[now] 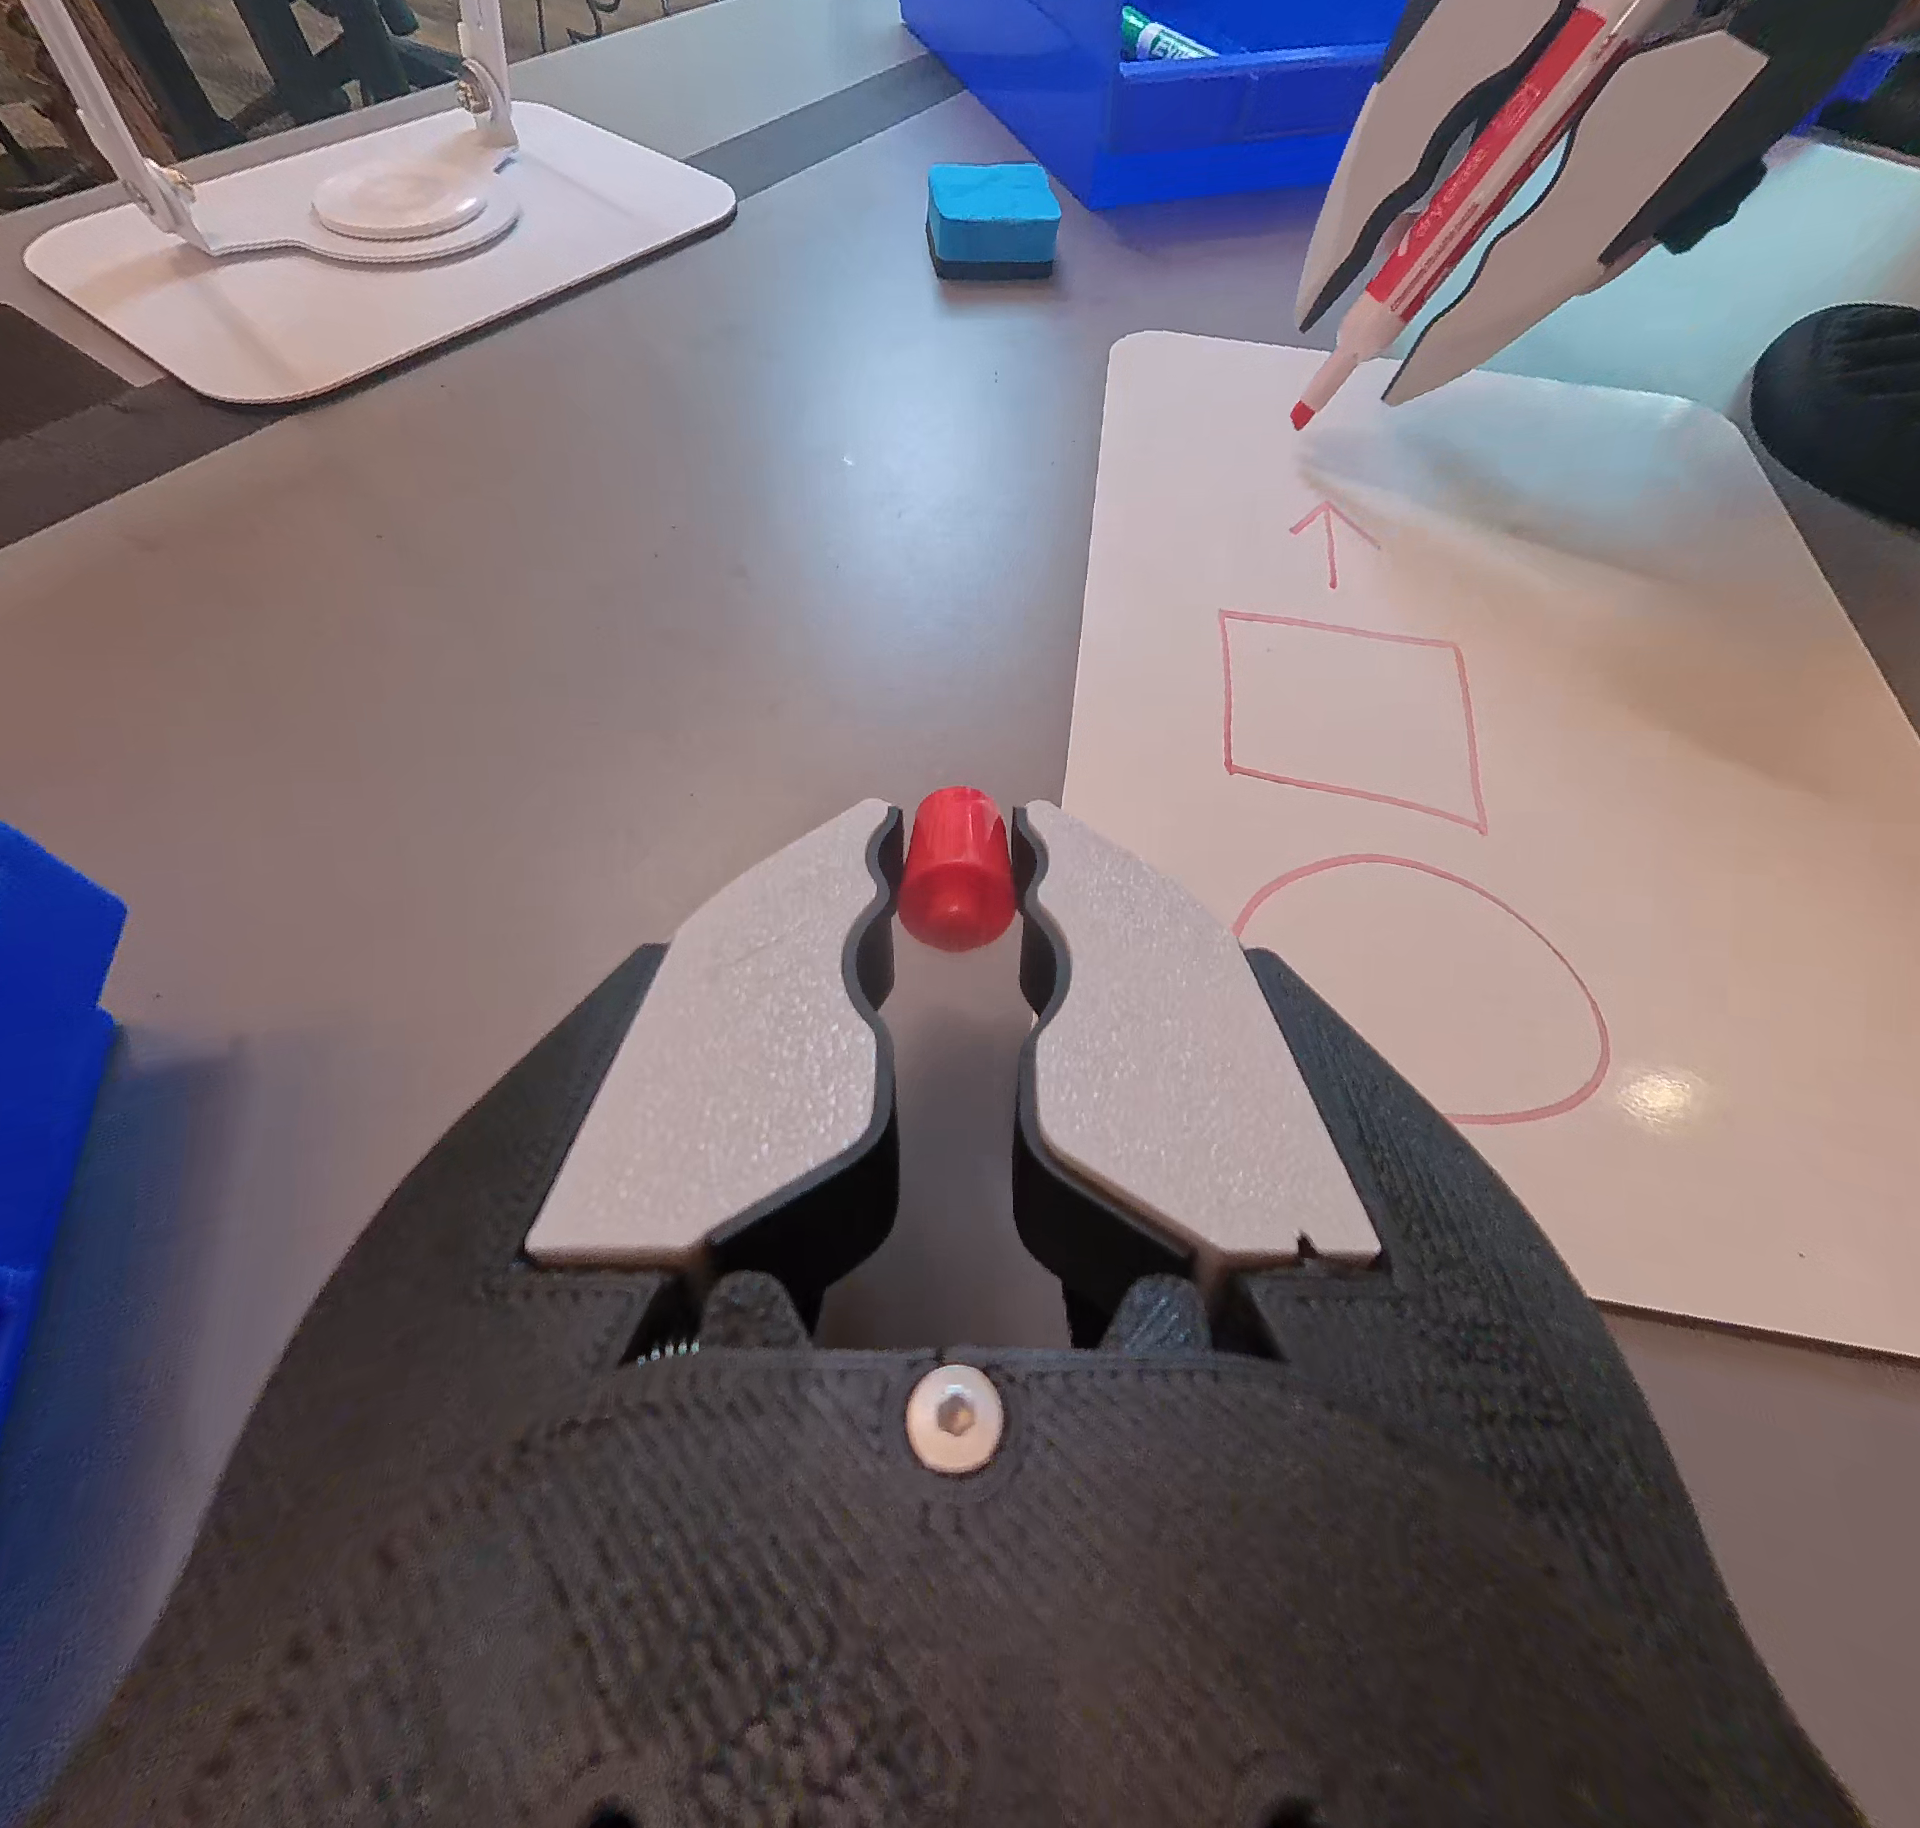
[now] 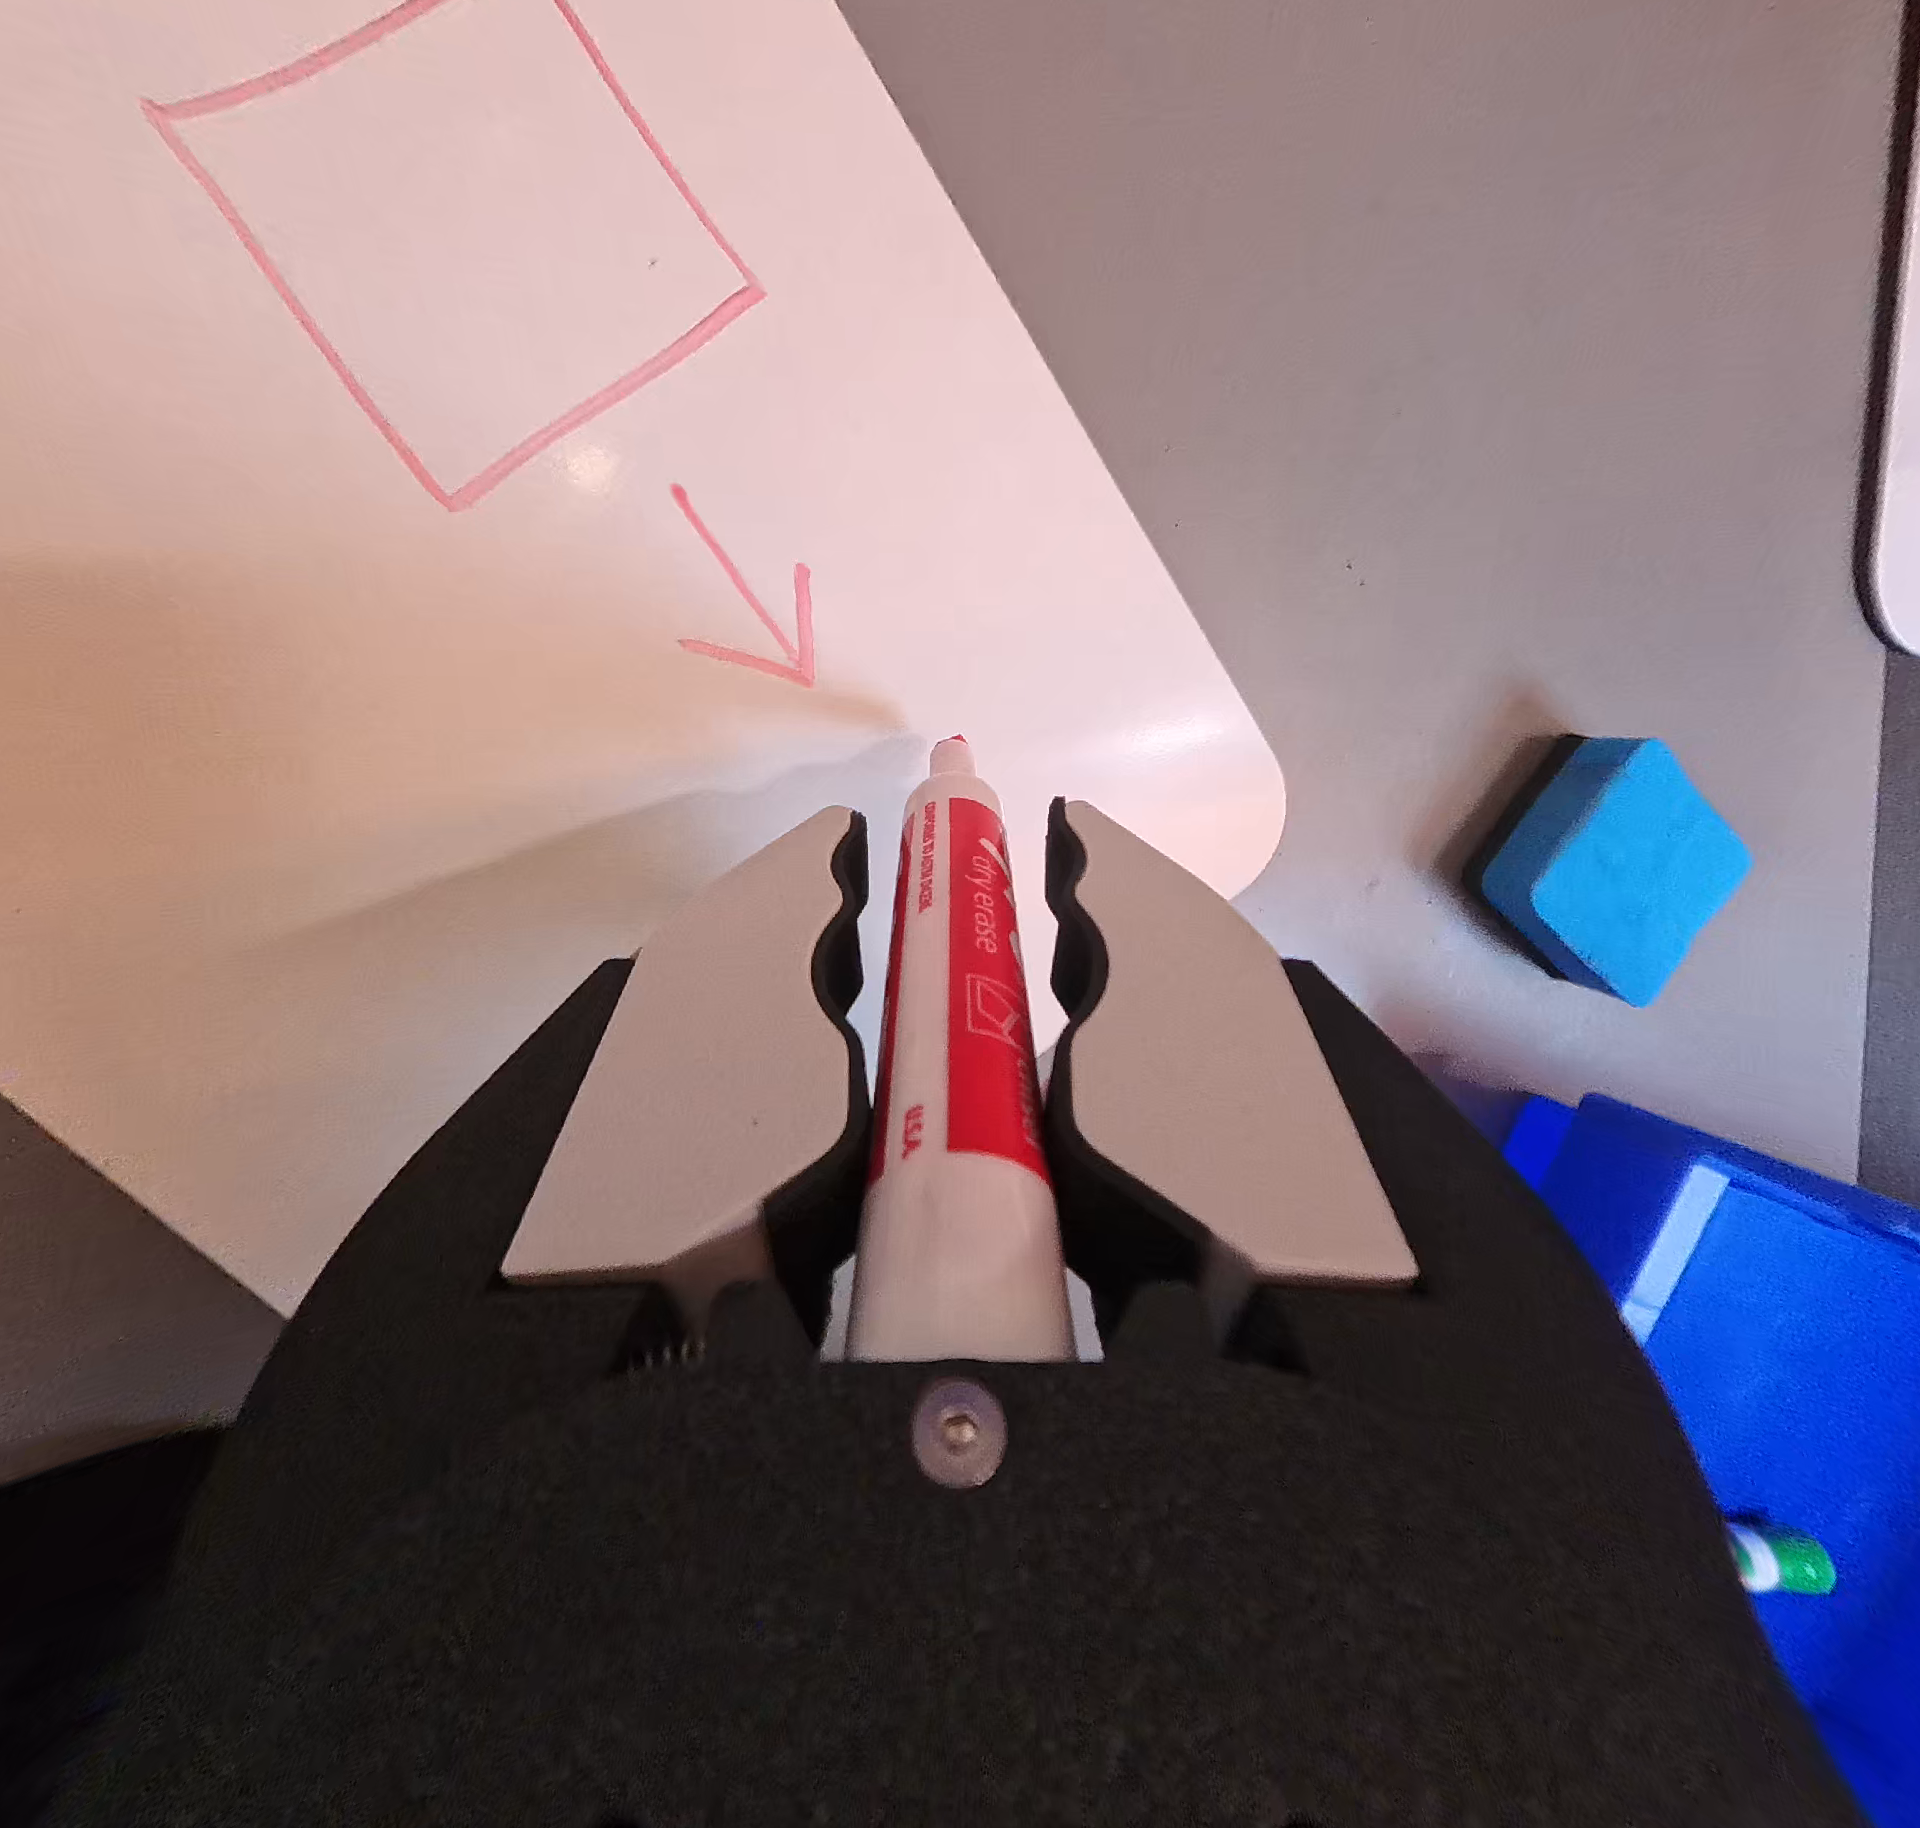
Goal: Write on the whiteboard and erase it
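Note:
A white whiteboard [image 1: 1621, 843] lies flat on the grey table, with a red circle, a red square and a red arrow drawn on it; it also shows in the right wrist view [image 2: 312, 739]. My right gripper [image 2: 956, 822] is shut on a red dry-erase marker [image 2: 961, 999], tip just above the board near the arrow's head. In the left wrist view that gripper [image 1: 1351, 365] and marker [image 1: 1455, 199] hang over the board's far end. My left gripper [image 1: 951, 822] is shut on the marker's red cap [image 1: 951, 879], low over the table beside the board. A blue eraser [image 1: 992, 215] lies beyond; it also shows in the right wrist view [image 2: 1616, 864].
A blue bin [image 1: 1143, 43] with a green marker [image 1: 1164, 38] stands at the back; it also shows in the right wrist view [image 2: 1787, 1363]. A white stand with a flat base [image 1: 395, 240] sits at the back left. A blue box [image 1: 52, 1103] is at the left edge. A dark object [image 1: 1839, 407] lies right of the board.

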Motion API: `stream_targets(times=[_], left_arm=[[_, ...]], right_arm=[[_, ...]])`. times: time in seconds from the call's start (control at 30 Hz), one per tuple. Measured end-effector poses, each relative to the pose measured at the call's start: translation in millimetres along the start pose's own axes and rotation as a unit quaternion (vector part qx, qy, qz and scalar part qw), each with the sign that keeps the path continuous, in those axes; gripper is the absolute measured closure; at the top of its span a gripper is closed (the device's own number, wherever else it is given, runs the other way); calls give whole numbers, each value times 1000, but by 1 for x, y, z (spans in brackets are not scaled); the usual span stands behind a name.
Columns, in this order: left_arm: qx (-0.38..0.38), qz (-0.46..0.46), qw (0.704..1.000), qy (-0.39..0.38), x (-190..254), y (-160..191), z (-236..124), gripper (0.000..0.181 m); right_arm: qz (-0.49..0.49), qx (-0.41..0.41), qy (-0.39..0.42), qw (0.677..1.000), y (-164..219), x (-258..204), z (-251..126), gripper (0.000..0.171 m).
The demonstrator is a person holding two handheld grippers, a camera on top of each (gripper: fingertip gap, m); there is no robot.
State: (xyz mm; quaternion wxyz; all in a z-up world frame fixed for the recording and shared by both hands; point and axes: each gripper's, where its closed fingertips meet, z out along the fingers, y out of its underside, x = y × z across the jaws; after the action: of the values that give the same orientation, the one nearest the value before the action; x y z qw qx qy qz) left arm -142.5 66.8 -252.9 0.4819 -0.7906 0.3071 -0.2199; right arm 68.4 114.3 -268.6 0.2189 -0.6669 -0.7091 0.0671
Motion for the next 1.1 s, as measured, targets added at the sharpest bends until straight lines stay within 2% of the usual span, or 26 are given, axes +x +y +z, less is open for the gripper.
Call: stream_targets(times=[0.63,0.77,0.93,1.1], left_arm=[[5,-3,1000,7,1,-2,-1,162],[4,-3,1000,6,1,-2,-1,162],[3,-4,1000,7,1,-1,-1,162],[-3,-1,1000,6,1,1,1,162]], right_arm=[[-3,-21,-4,1000,1,17,12,138],[-10,-31,-23,999,3,4,8,138],[-39,-42,-56,997,3,-37,-2,138],[-36,-48,-38,997,8,-32,-3,138]])
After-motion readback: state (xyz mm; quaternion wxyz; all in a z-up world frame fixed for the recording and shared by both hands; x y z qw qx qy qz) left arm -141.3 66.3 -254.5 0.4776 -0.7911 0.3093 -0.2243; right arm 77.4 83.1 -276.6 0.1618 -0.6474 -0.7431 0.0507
